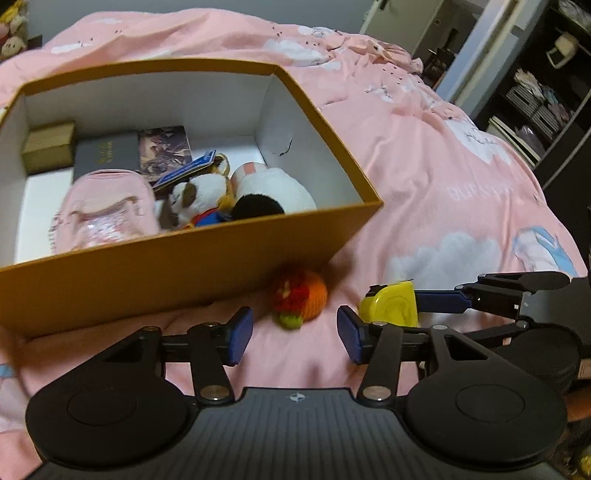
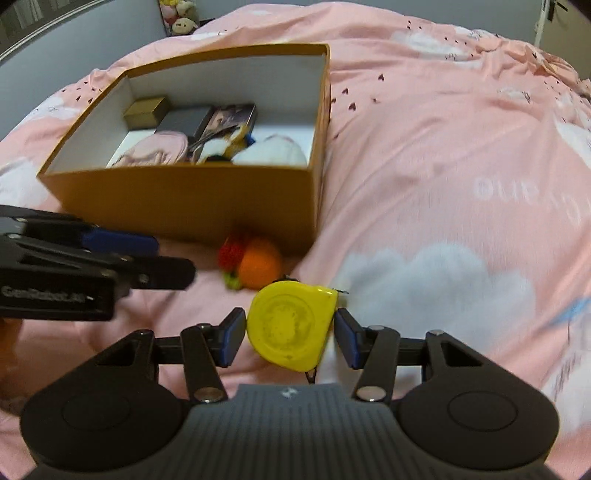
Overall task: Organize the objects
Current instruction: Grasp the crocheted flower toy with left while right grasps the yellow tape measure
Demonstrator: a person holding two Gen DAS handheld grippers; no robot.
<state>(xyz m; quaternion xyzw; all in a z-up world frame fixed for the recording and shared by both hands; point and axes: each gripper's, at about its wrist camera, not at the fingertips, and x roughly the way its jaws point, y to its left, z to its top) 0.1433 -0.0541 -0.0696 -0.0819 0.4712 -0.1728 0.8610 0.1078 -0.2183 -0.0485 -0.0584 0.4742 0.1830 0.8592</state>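
Observation:
An orange cardboard box (image 1: 192, 236) with a white inside stands on the pink bedspread; it holds plush toys (image 1: 207, 195), a pink pouch (image 1: 107, 206), books and a small gold box (image 1: 48, 147). Just in front of the box lies a knitted orange and red toy (image 1: 301, 297). My left gripper (image 1: 295, 332) is open a little short of that toy, with nothing between its blue pads. My right gripper (image 2: 290, 330) is shut on a yellow tape measure (image 2: 288, 332), held just above the bedspread to the right of the knitted toy (image 2: 255, 264). The left gripper (image 2: 173, 258) shows at the left edge of the right wrist view.
The pink bedspread (image 2: 443, 166) with cloud prints stretches wide to the right of the box (image 2: 177, 192). Dark shelves with stacked things (image 1: 535, 110) stand beyond the bed's right edge. Plush toys (image 2: 181, 18) sit against the far wall.

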